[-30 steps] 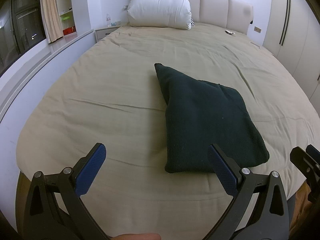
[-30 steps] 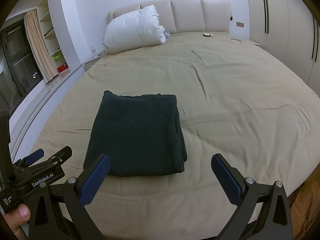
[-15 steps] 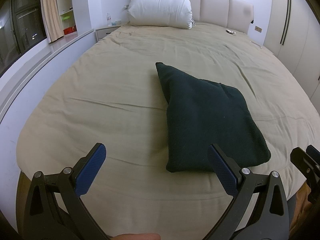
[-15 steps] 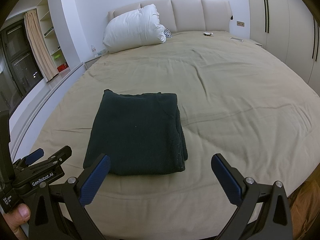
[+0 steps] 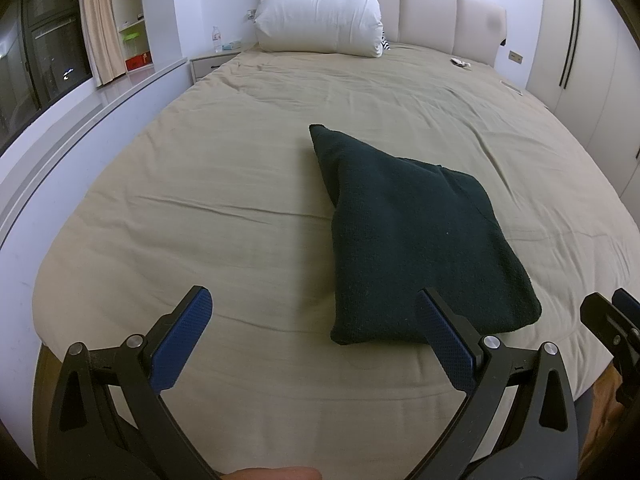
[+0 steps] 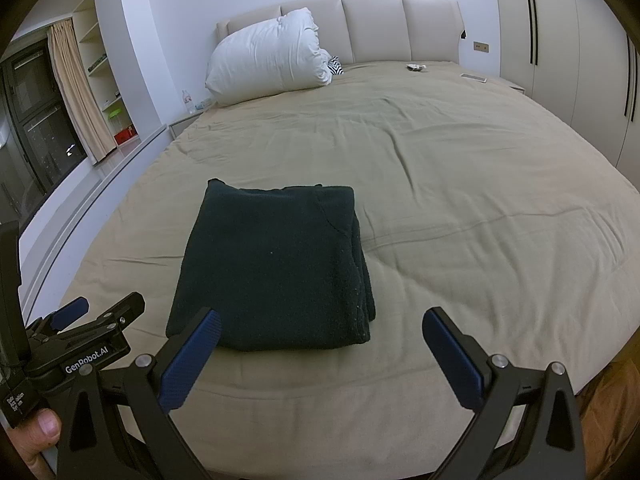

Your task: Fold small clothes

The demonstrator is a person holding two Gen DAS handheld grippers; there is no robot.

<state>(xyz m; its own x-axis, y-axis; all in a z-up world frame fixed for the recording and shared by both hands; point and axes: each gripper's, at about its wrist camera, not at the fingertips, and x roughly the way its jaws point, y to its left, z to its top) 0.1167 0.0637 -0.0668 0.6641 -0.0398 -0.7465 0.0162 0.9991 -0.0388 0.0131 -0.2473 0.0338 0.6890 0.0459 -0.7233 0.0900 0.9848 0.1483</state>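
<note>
A dark green garment [image 5: 416,240] lies folded into a thick rectangle on the beige bed cover [image 5: 224,184], near the foot of the bed. It also shows in the right wrist view [image 6: 276,264]. My left gripper [image 5: 316,336] is open and empty, held just short of the garment's near left corner. My right gripper [image 6: 322,350] is open and empty, held in front of the garment's near right corner. The left gripper [image 6: 100,320] shows at the left edge of the right wrist view.
A white pillow [image 5: 320,16] leans on the headboard [image 5: 448,12]. A nightstand [image 5: 212,62] with a water bottle [image 5: 216,38] stands at the far left. A window ledge [image 5: 100,100] runs along the left, wardrobes [image 5: 580,60] along the right. Small items [image 6: 416,67] lie near the headboard.
Both grippers have drifted slightly back from the garment. The garment lies as before and both grippers stay open.
</note>
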